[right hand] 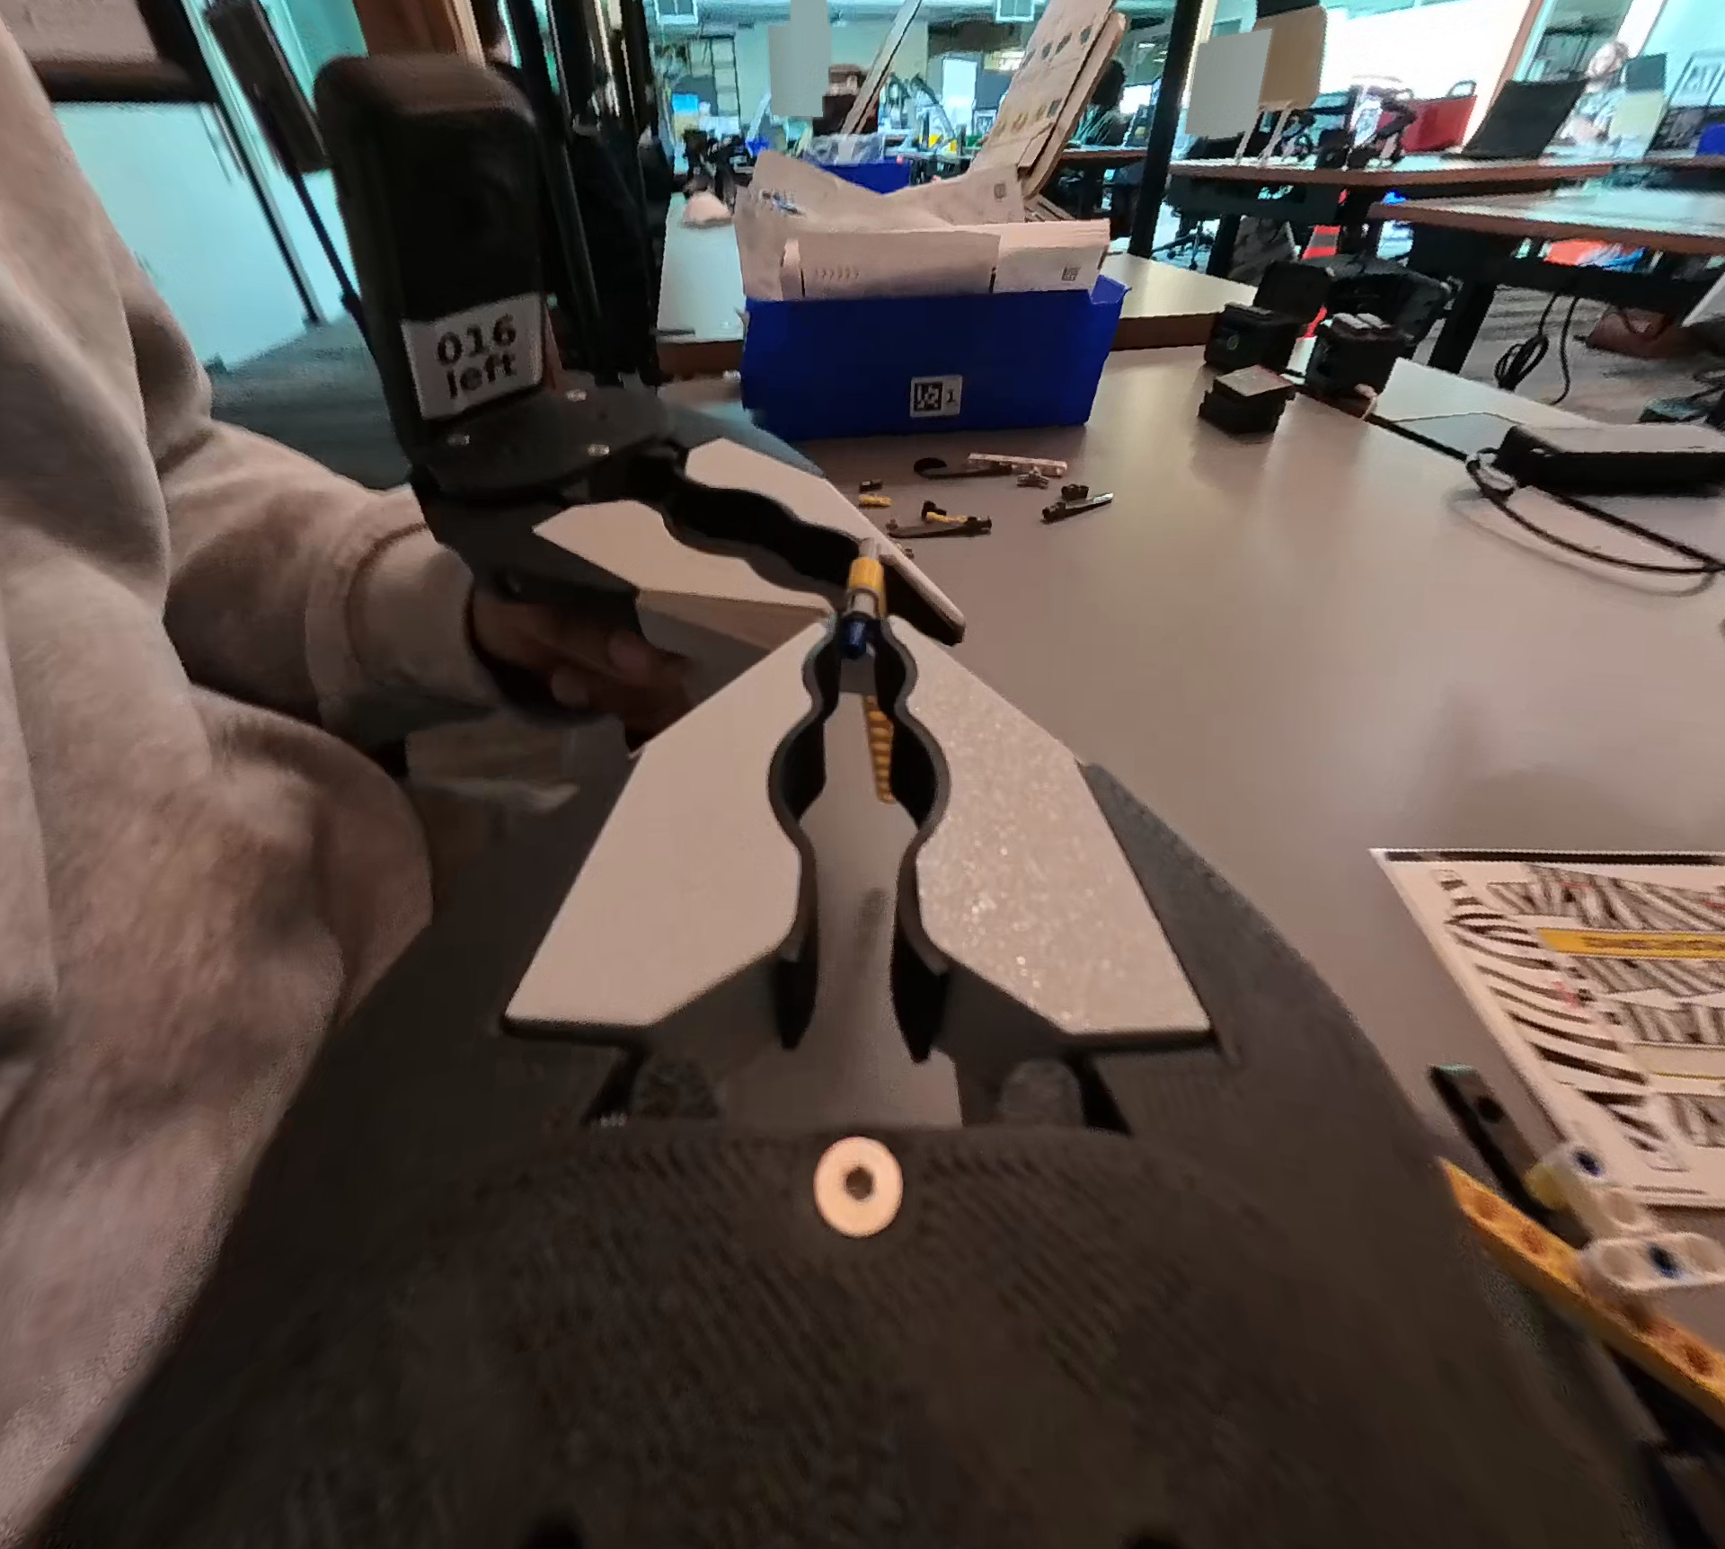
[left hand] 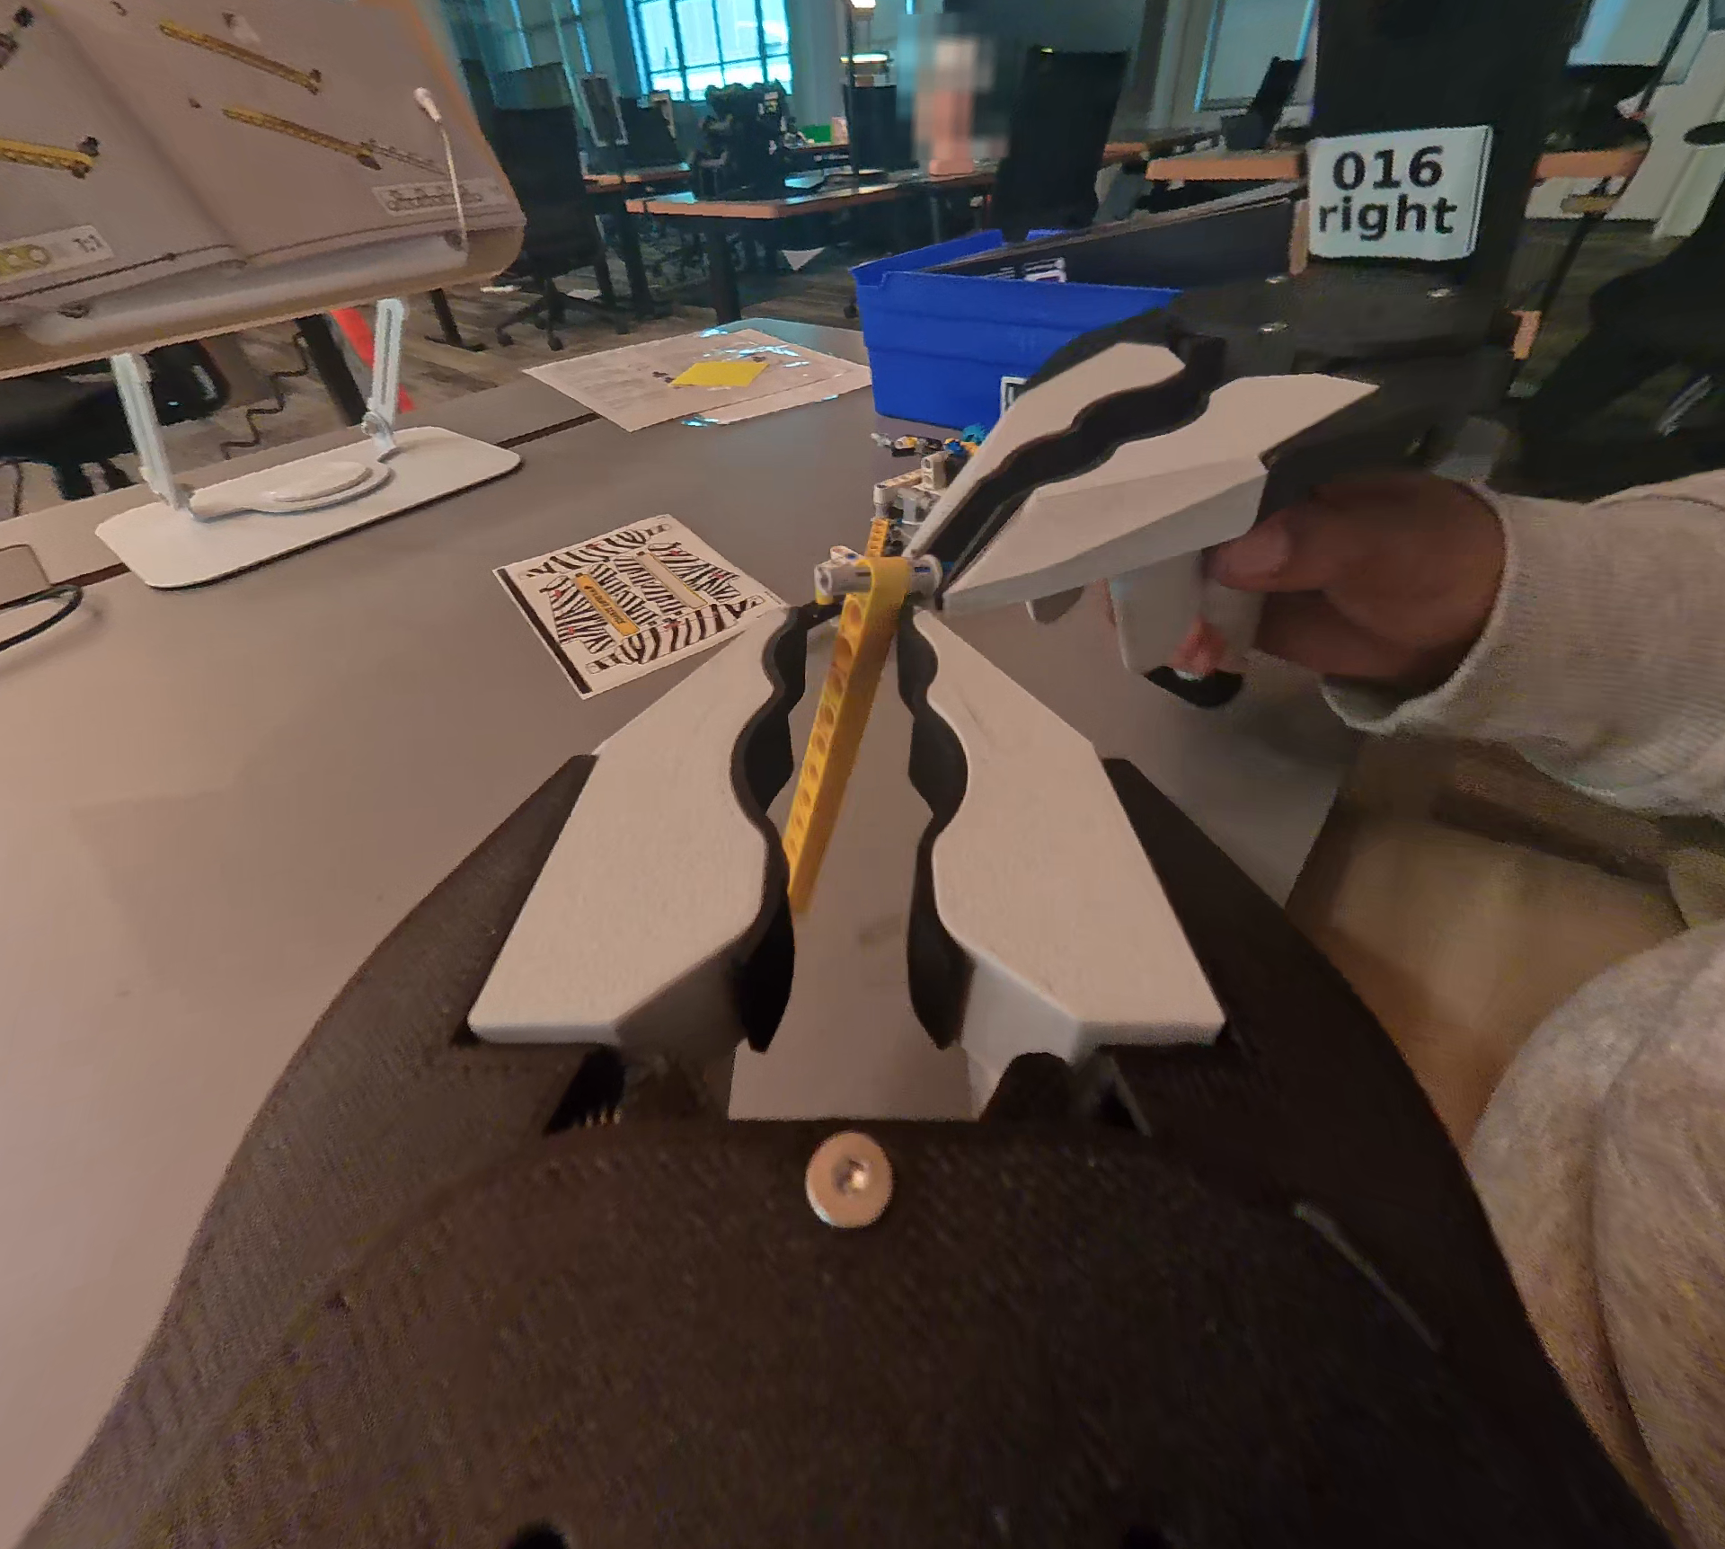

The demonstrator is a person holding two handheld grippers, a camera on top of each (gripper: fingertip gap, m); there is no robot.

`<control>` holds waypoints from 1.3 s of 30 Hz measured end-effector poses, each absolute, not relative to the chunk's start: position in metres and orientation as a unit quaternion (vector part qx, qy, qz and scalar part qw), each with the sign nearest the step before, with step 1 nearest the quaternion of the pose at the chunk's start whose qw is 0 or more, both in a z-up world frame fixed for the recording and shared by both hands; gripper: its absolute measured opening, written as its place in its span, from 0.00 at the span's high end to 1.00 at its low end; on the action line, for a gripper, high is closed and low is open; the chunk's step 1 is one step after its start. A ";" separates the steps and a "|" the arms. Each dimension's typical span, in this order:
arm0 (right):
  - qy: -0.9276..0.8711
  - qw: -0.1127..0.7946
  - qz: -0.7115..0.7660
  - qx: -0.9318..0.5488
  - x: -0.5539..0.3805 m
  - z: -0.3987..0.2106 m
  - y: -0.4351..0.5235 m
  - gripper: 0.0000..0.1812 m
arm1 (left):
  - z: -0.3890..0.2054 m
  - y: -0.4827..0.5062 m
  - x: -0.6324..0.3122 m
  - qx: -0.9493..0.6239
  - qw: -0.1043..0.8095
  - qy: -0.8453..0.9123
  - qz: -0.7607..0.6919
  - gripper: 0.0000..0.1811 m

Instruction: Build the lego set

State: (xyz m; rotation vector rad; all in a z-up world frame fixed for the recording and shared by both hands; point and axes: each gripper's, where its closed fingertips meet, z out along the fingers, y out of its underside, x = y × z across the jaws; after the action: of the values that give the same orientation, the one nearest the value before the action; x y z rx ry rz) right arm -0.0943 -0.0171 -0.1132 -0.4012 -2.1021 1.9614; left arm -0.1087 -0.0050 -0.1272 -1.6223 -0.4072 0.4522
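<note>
Instruction booklet (left hand: 233, 132) is propped on a white stand at far left; a zebra-striped sticker sheet (left hand: 644, 599) lies flat on the table (left hand: 280, 757).

Left gripper (left hand: 849, 636) is seen pinching a long yellow beam (left hand: 840, 720) near its upper end. The beam's long axis runs back along the fingers toward the camera, clear of the table.

At the beam's top, a short grey-and-blue pin piece (left hand: 873, 575) sits crosswise. Right gripper (right hand: 857, 645) is closed on its end, approached from the right. Whether the pin is fully seated cannot be told.

The next push is judged to run along the pin's axis, across the beam.

Blue bin (left hand: 971, 347) and loose parts (right hand: 980, 496) are noted beyond.
</note>
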 end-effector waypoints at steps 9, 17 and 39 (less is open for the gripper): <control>-0.783 0.214 0.583 -0.008 -0.086 -0.135 -0.002 0.98 | -0.124 -0.009 -0.093 -0.709 0.687 -0.158 0.017 0.84; -0.901 0.256 0.335 0.105 -0.081 -0.220 0.025 0.98 | -0.146 -0.001 -0.088 -0.746 0.644 -0.170 -0.022 0.85; -0.784 0.142 0.475 -0.374 -0.097 -0.201 0.021 0.72 | -0.143 -0.006 -0.112 -0.716 0.659 -0.231 -0.005 0.86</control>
State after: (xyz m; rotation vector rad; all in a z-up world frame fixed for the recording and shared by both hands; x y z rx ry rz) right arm -0.0974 0.0215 -0.2012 -1.0803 -2.2624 1.3707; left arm -0.1118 -0.0056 -0.1428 -1.6215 -0.5232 -0.0116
